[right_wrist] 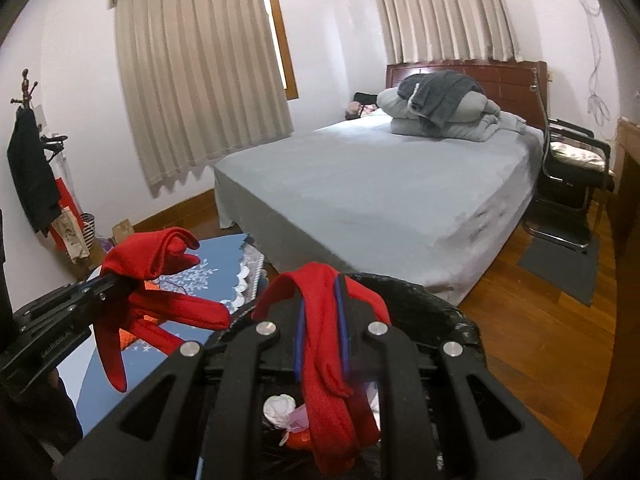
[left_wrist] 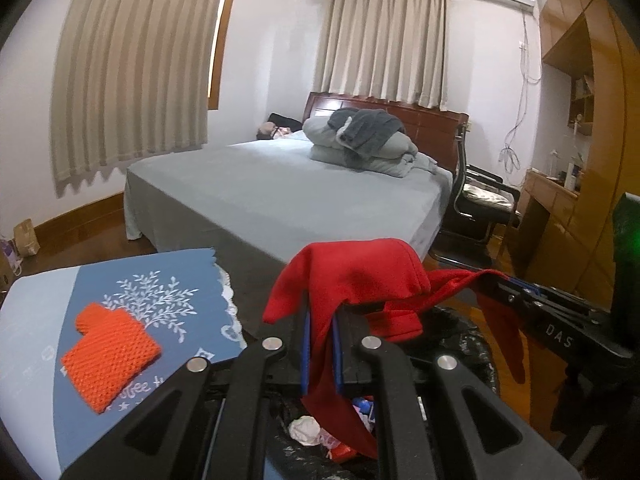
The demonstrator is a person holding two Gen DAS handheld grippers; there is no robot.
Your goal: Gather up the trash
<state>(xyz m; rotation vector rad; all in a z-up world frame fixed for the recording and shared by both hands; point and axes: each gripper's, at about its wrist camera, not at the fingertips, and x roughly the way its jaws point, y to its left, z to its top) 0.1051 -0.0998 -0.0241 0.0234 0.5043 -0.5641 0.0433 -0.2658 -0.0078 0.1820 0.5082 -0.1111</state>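
Black left gripper point(left_wrist: 320, 350), blue-lined jaws, silver pins

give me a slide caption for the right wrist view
Right gripper and left gripper each clamp a red glove above a black trash bag, bed behind.

Bin point(right_wrist: 460, 320) sits before the bed point(right_wrist: 380, 184), table point(left_wrist: 48, 320) to its left, chair point(right_wrist: 572, 168) right of bed

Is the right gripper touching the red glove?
Touching. In the right wrist view the right gripper has its blue-edged fingers pinched on the red glove, which hangs down over the black trash bag.
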